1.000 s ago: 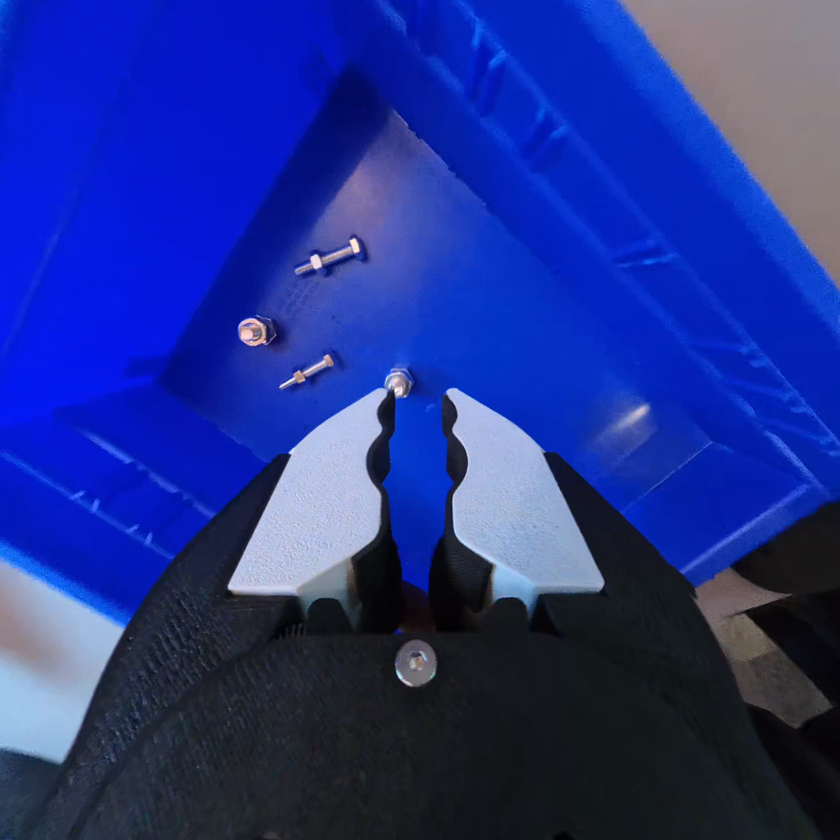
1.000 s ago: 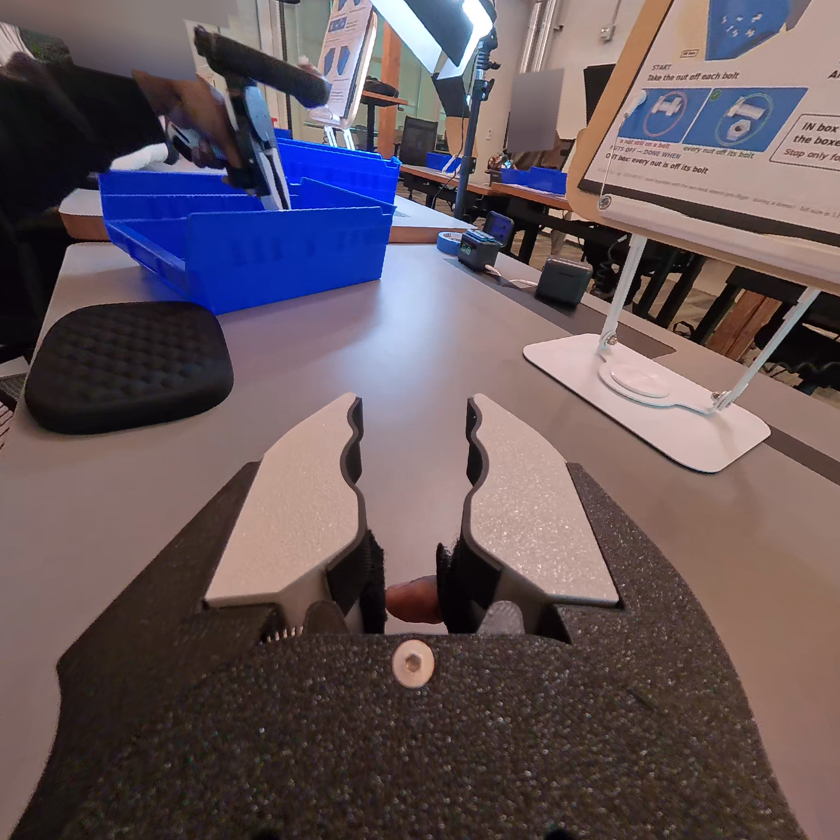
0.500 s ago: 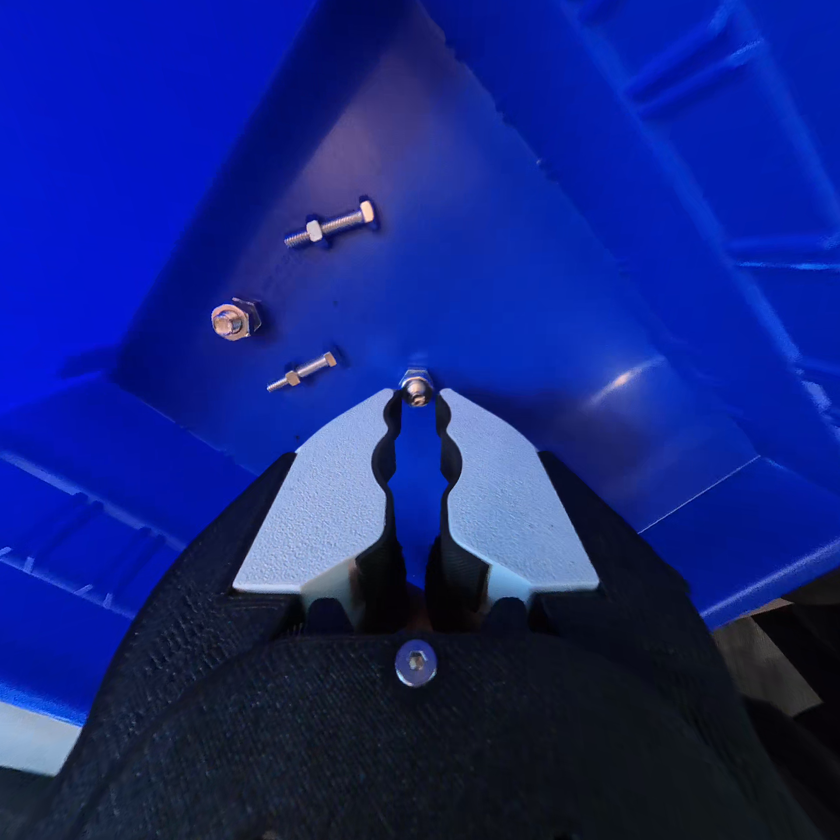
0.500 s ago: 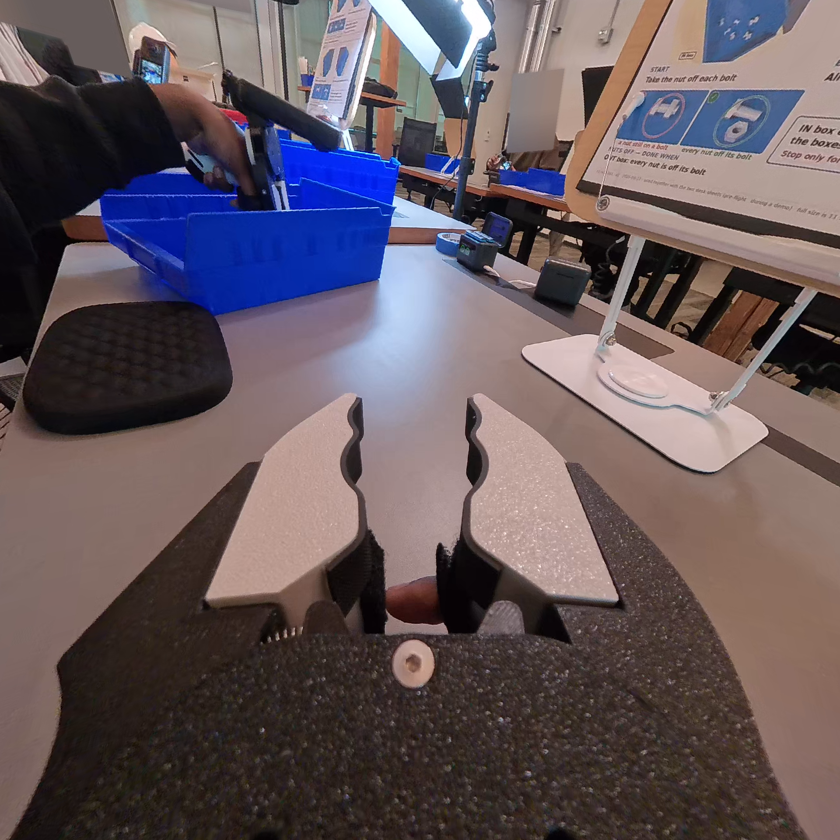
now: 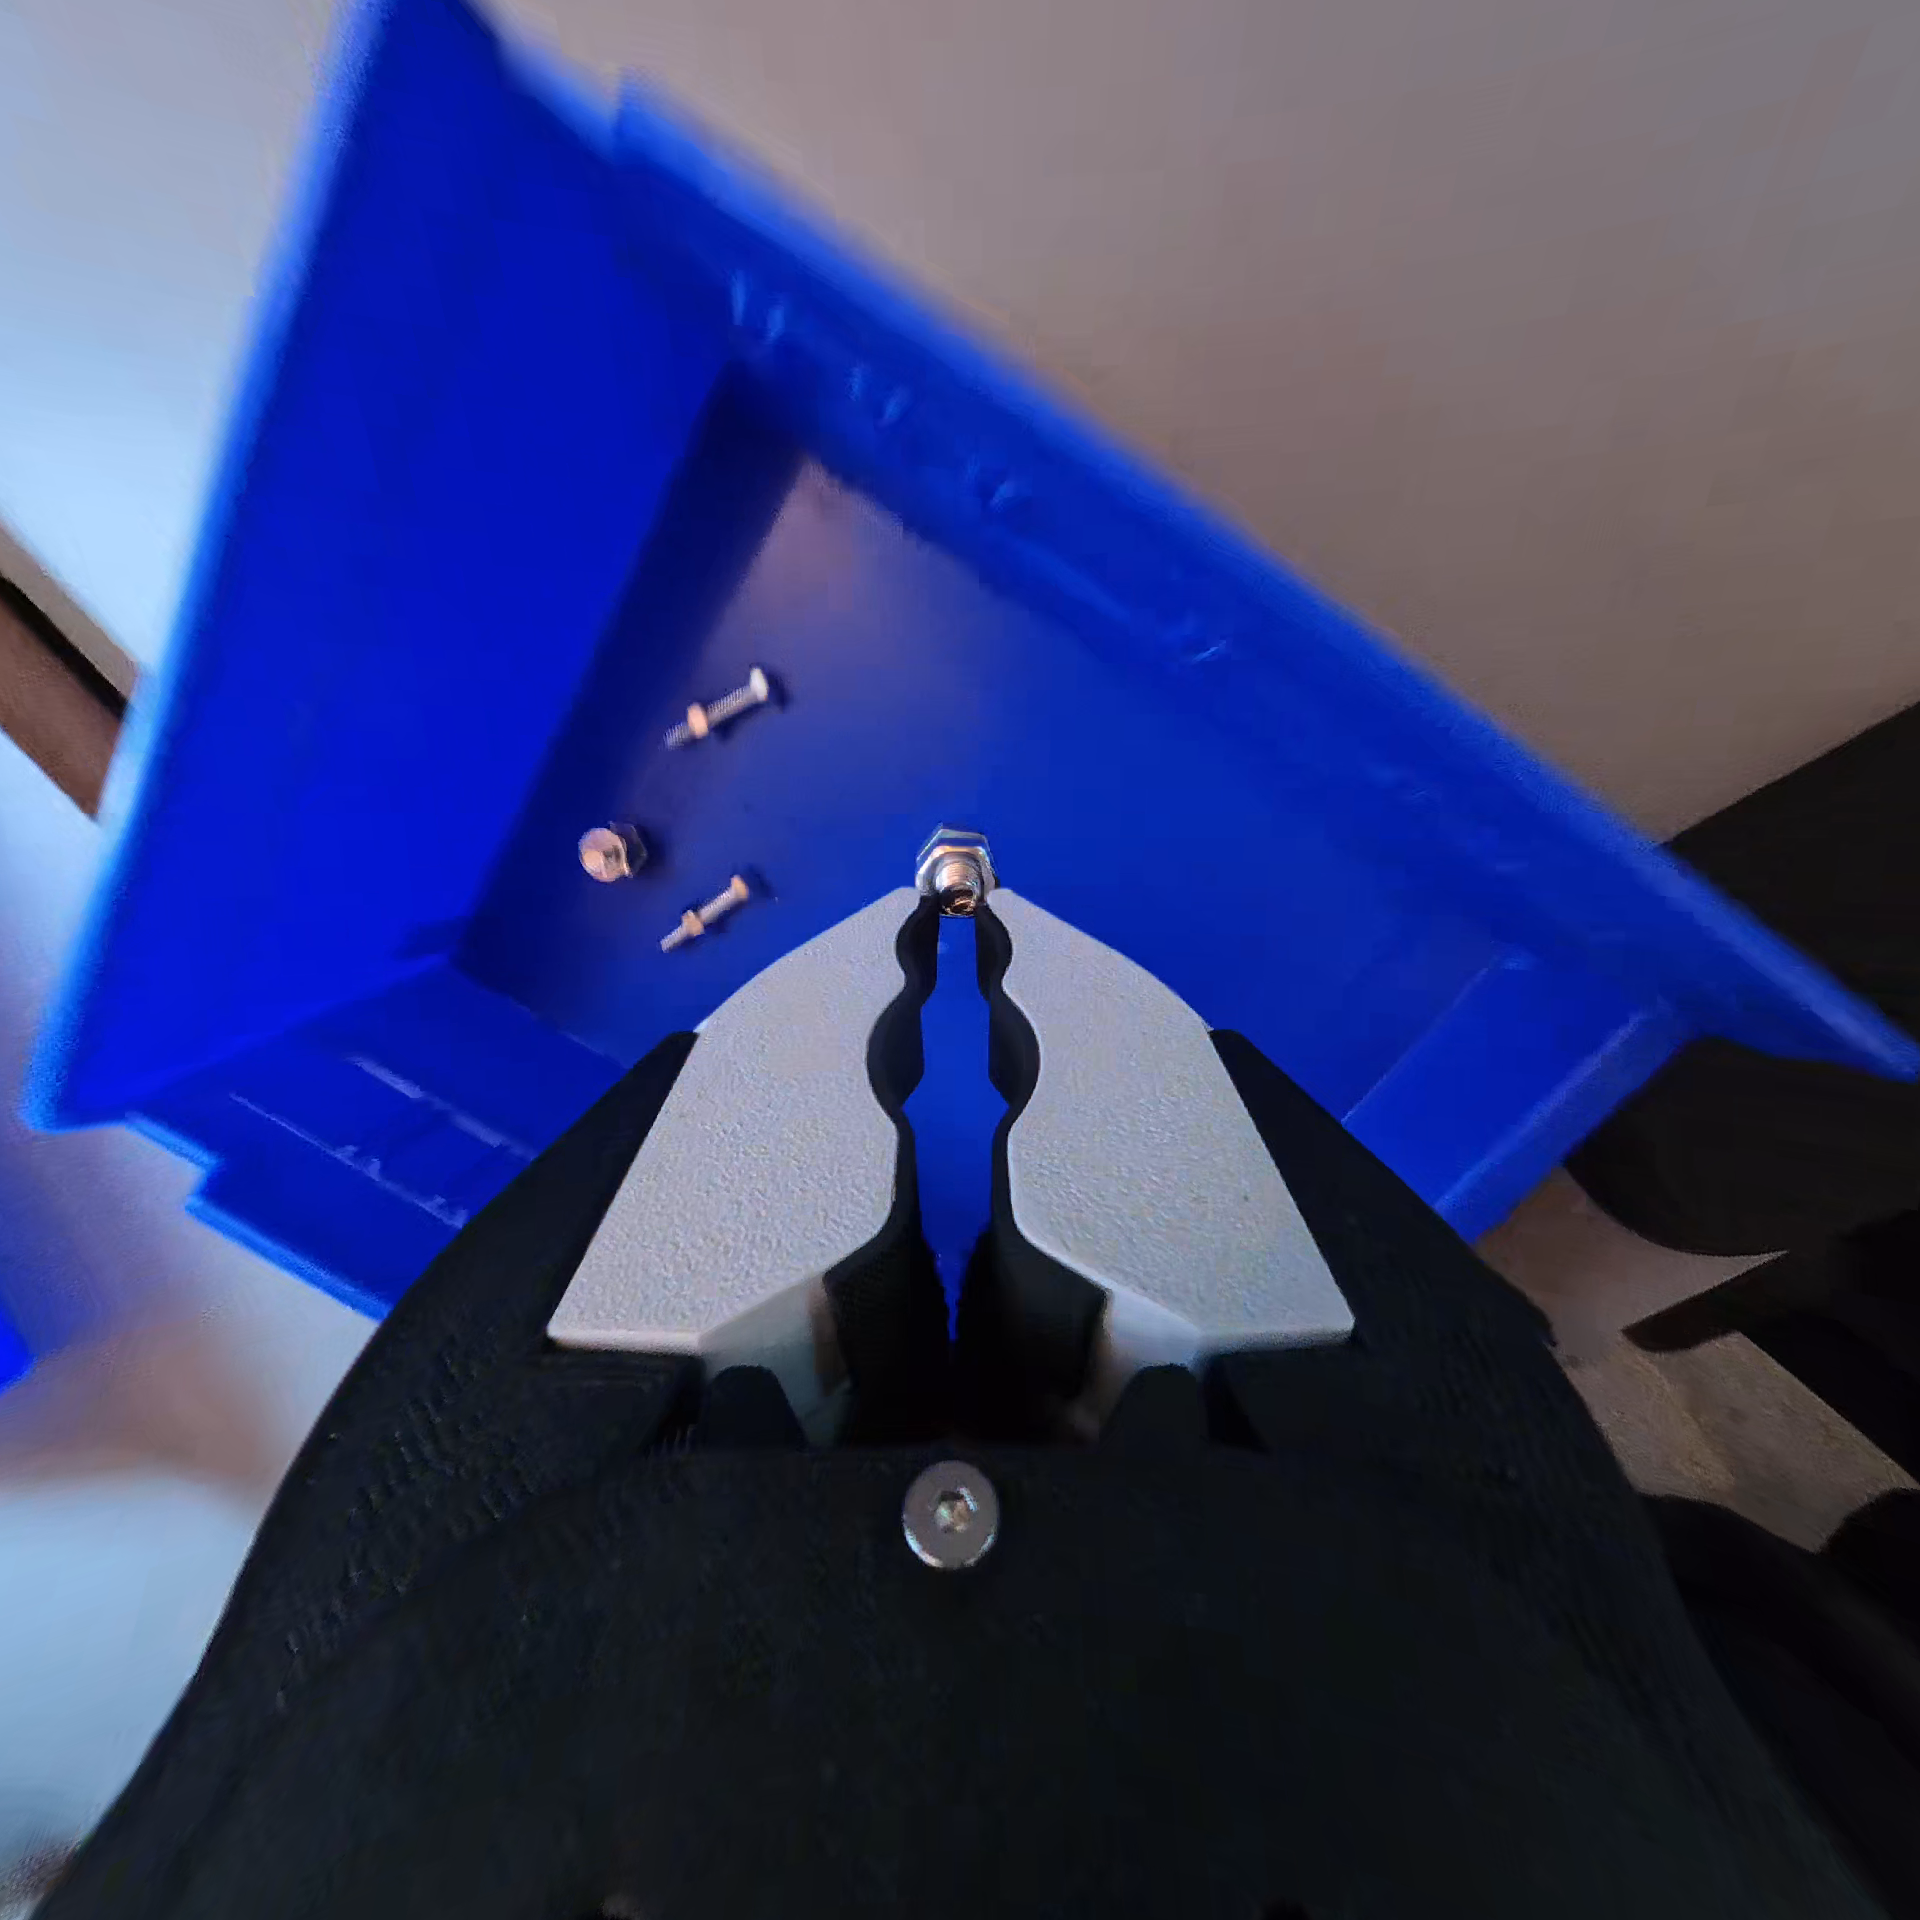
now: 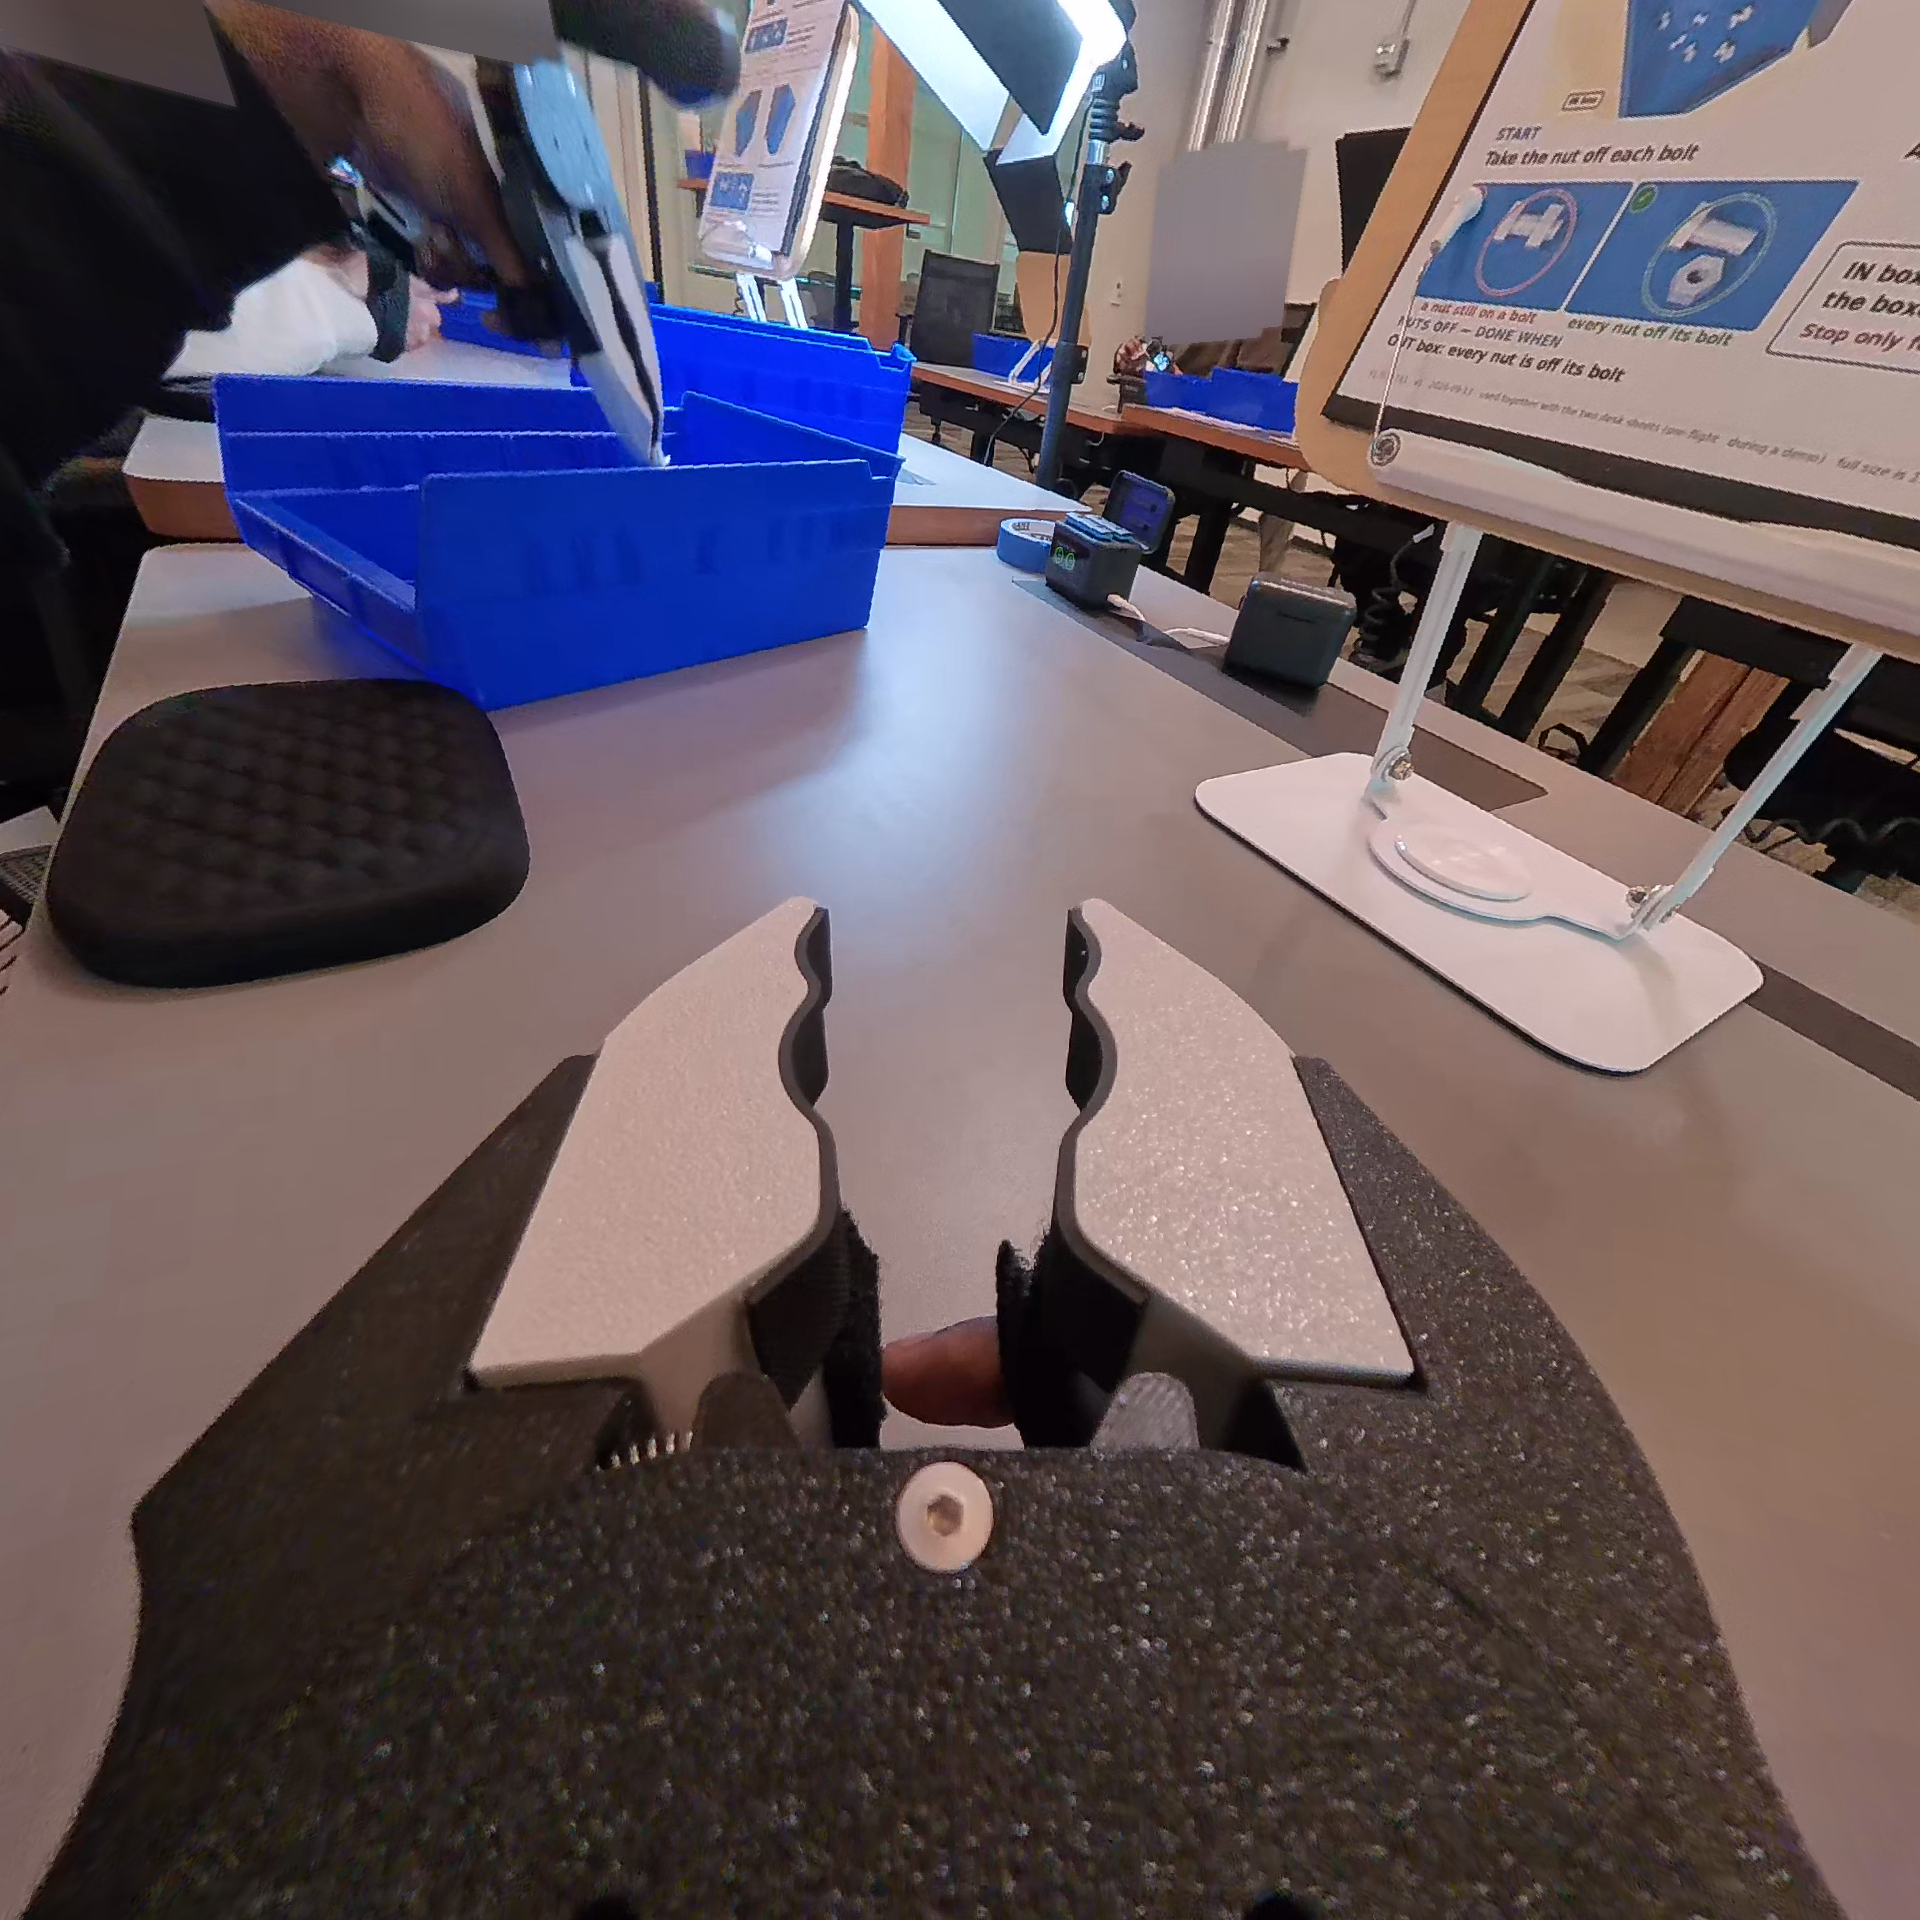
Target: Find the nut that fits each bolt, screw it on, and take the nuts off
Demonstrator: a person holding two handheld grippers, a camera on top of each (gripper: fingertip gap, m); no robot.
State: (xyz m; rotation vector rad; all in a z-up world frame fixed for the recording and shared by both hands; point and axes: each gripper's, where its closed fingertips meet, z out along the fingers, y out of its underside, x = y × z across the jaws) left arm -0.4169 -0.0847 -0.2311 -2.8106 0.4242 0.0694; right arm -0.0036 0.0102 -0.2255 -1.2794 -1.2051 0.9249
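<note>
Blue plastic fills most of what the left tool [image 5: 954,902] looks down on: a bin [image 5: 1195,582] with three small bolts lying loose on its floor, each with a nut threaded on it as far as I can tell — one near the far wall [image 5: 719,708], a stubby one seen end-on [image 5: 611,852], and a third [image 5: 709,912] just beside it. The left tool is clamped tight on a fourth bolt with its nut [image 5: 954,864], held at the very tips above the bin floor. Over on the grey tabletop [image 6: 935,748], the right tool [image 6: 945,971] hovers with its fingers apart and nothing between them, well away from the bin. A black pad [image 6: 281,821] sits near the bin's front. My read is that the job has barely begun: one bolt is picked up, no nut looks free of its bolt, and three more wait in the bin.
</note>
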